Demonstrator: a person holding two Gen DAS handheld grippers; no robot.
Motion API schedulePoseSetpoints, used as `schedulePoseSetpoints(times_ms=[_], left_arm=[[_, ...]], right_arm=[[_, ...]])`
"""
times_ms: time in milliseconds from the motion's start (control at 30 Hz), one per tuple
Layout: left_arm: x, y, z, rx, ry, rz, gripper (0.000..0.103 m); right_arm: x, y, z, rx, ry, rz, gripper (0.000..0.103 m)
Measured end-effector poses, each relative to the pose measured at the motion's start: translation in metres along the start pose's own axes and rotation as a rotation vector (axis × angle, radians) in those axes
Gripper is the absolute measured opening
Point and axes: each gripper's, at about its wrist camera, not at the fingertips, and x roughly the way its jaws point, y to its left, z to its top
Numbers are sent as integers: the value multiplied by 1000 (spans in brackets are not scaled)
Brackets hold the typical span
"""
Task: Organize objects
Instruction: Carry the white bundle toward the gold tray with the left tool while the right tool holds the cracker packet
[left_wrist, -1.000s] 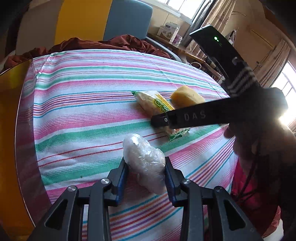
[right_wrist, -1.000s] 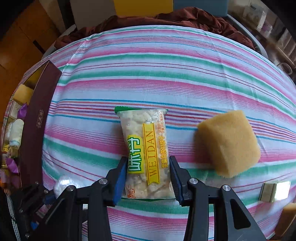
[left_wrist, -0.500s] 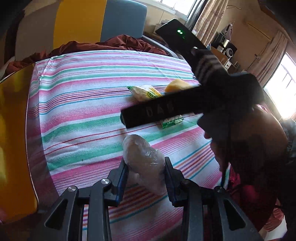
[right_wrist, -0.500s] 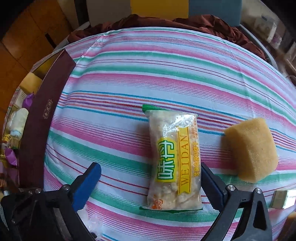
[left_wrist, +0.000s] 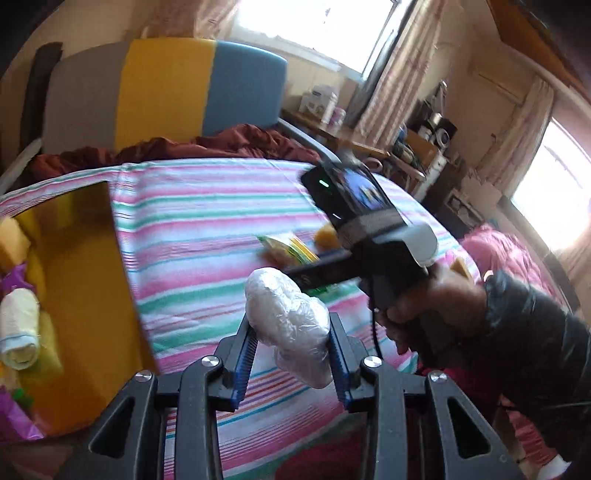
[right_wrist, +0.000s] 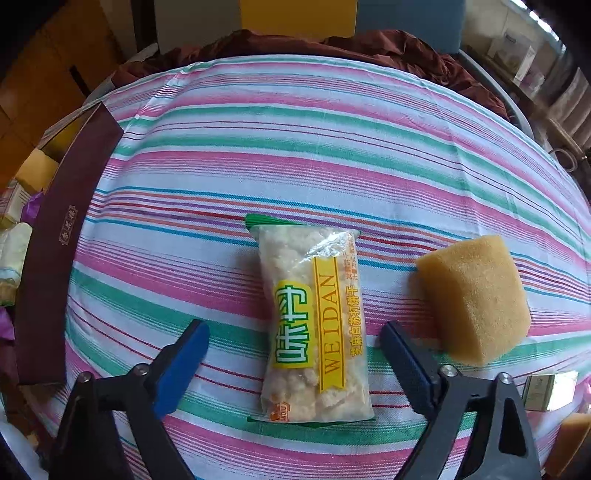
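Note:
My left gripper (left_wrist: 291, 343) is shut on a white plastic-wrapped bundle (left_wrist: 288, 314) and holds it above the striped cloth (left_wrist: 207, 221), to the right of an open gold-lined box (left_wrist: 77, 280). My right gripper (right_wrist: 295, 343) is open, its jaws wide on either side of a yellow-and-green WEIDAN snack packet (right_wrist: 314, 317) that lies flat on the cloth (right_wrist: 295, 147). A yellow sponge (right_wrist: 472, 295) lies to the packet's right. The right gripper also shows in the left wrist view (left_wrist: 365, 236), over the packet (left_wrist: 288, 247).
The box holds a rolled white cloth (left_wrist: 18, 332), a sponge (left_wrist: 13, 240) and purple wrappers (left_wrist: 14, 277); its dark maroon wall (right_wrist: 55, 236) shows at the left. A small gold box (right_wrist: 546, 391) sits at the right edge. A dark red blanket (right_wrist: 295, 48) lies beyond the cloth.
My left gripper has lifted the bundle off the cloth and swung toward the box. My right gripper has opened wide around the snack packet and drawn back a little.

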Motion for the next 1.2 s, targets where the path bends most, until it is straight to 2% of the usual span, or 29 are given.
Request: schedulePoseSetpoints(times_ms=[33,67,167,367,500,800,1000,1200], left_arm=[[-4,7,4,-18,-12,11,36],[-10,17,5,-42,-25,24,36],[-24,48,5,-121,-50,66,36],[-43,101,0,-250,-77,185,36],[-62,107,-9,-247,-111,275,36],[-88,127,-17,-237,-149,404,36],[-91,129,-15,-200,-145,448,36],[-86,130,-10,-178,-131,454,36]], right_arm=[[-3,1,0,-3,-12,2,71],[-5,2,-1,0,-19,1,66],[-8,-2,-1,16,-29,2,56],[-5,-2,-1,7,-23,8,57],[-4,-8,-3,6,-19,16,58],[-4,4,-4,-55,-44,-45,56],[-4,6,-5,-65,-60,-53,56],[-3,4,-6,-50,-70,-36,57]])
